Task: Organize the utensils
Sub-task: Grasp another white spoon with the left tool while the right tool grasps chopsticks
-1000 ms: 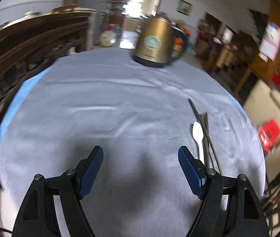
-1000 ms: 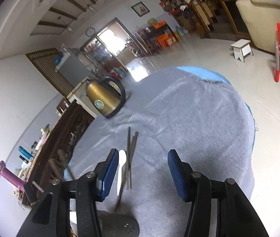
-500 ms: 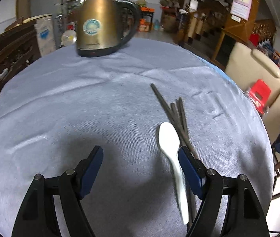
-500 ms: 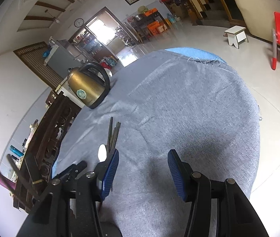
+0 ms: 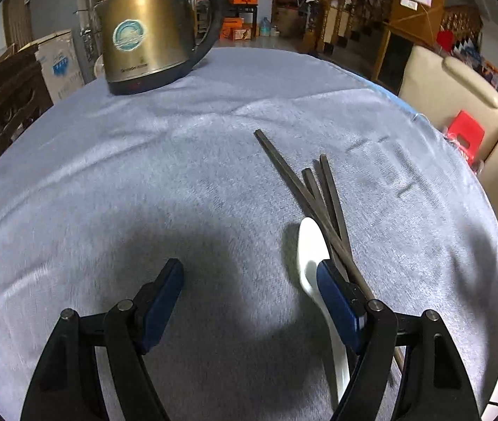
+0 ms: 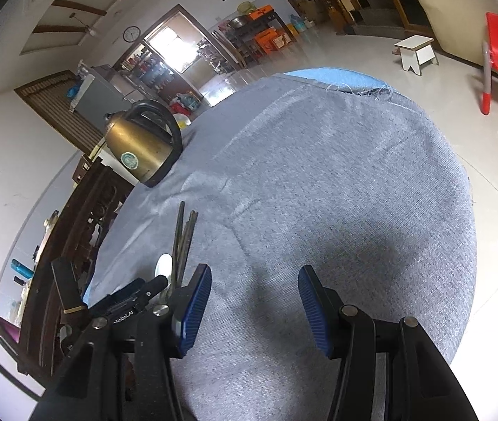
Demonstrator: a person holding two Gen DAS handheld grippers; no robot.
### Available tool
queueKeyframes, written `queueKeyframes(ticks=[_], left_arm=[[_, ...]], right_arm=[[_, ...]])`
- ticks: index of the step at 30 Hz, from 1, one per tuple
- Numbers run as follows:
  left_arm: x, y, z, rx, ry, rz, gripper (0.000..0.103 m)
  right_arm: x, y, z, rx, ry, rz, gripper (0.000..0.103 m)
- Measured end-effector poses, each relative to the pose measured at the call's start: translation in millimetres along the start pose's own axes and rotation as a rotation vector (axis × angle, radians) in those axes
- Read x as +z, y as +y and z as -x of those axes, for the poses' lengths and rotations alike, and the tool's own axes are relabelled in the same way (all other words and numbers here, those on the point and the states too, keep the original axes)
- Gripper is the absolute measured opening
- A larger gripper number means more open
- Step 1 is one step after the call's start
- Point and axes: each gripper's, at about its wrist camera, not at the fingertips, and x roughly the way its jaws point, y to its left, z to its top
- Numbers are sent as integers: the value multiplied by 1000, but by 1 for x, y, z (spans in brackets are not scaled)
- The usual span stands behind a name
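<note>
Both grippers, left (image 5: 247,289) and right (image 6: 254,296), are hovering with jaws apart; the spoon (image 5: 313,256), probably light, slick plastic, wants gripping mid-handle beside the thin, stiff chopsticks (image 5: 305,189).

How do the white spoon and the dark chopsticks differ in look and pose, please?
The white spoon is pale, with a broad rounded bowl; the chopsticks are dark, thin and straight. The spoon is a single piece, while the chopsticks are several sticks that cross and fan apart. Both lie flat on the grey tablecloth, side by side.
</note>
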Motion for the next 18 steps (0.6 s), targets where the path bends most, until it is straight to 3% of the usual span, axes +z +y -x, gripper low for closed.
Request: queueKeyframes(ticks=[2,4,6,8,14,18], left_arm=[[3,-1,-2,1,-8,-14,73],[5,-3,-2,2,-21,-33,57],[8,-3,-1,-26,-27,-38,26],[10,-1,-2,-63,-26,-32,11],[7,17,1,-119,-41,24,7],[1,35,14,-101,-44,65,4]], right_arm=[[1,0,-3,-7,2,0,55],[3,0,-6,-12,4,2,55],[4,1,-10,-17,6,8,53],[6,4,-14,-21,11,20,51],[25,28,-30,-3,-12,125,48],[46,63,-69,59,71,250,48]])
